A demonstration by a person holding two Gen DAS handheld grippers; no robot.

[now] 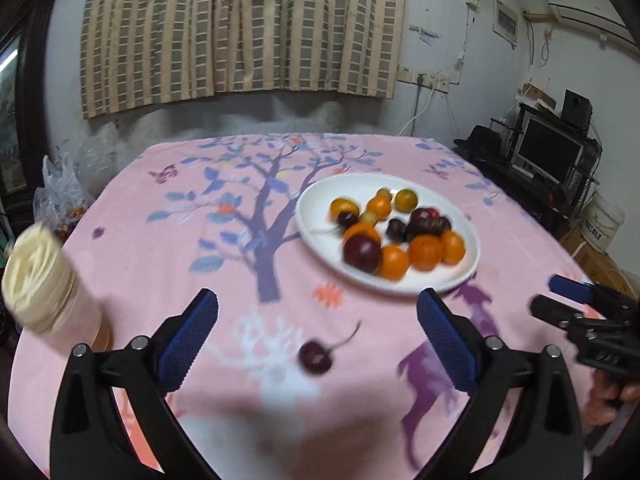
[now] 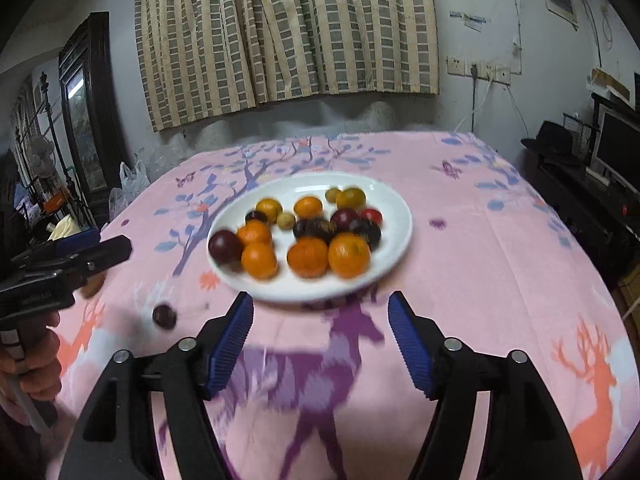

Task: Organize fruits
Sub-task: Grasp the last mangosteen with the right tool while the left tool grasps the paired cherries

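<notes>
A white oval plate point(image 2: 394, 240) of small oranges point(image 2: 349, 255) and dark plums point(image 2: 225, 246) sits mid-table on the pink tree-and-deer printed cloth point(image 2: 500, 280). From the plate, a lone dark cherry point(image 1: 315, 357) with its stem lies at about seven o'clock, between the spread blue pads of the left gripper point(image 1: 318, 338), untouched. The right gripper point(image 2: 320, 340) stands at the plate's six o'clock, partly open, holding nothing. A cream-lidded jar point(image 1: 40, 280) stands at the table's nine o'clock edge.
</notes>
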